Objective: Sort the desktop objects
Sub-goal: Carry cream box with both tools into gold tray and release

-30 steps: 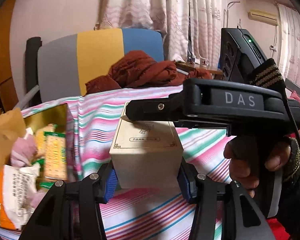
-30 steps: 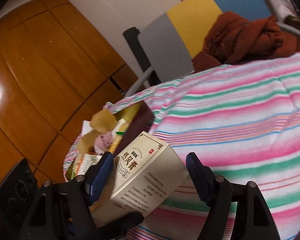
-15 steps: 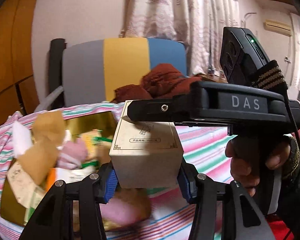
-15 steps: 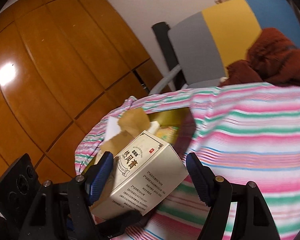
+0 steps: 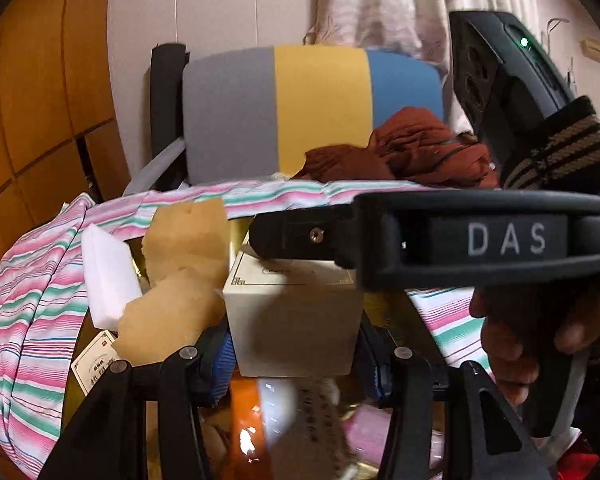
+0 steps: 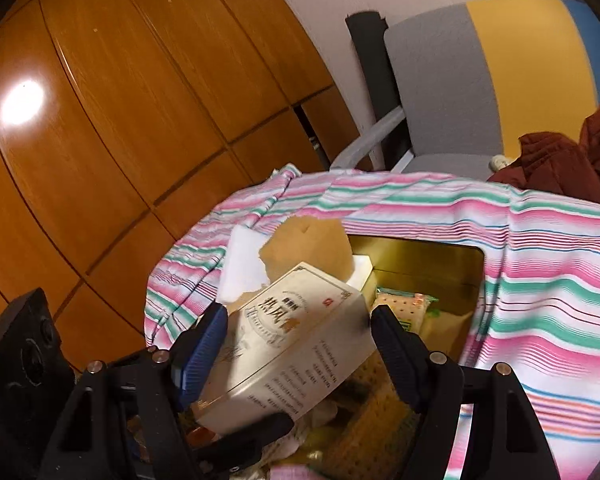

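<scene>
The left gripper is clamped on a cream medicine box, blue pads pressing both side faces. The right gripper straddles the same box with its jaws wide; its pads look close to the box's sides, but contact cannot be told.

The box hangs over the gold tin, which is crowded: brown paper scraps and a white foam block stand at ten o'clock from the box in the left wrist view, a cracker packet lies at two o'clock in the right wrist view, and blurred packets sit directly below. The striped cloth laps the tin's far and right rims.

The box's long axis runs away from the left camera, printed face up; in the right wrist view it slants from lower left to upper right.

A second ago the box was over bare striped cloth with the tin off at nine o'clock; now the tin sits beneath it. The chair and red garment stand behind.
</scene>
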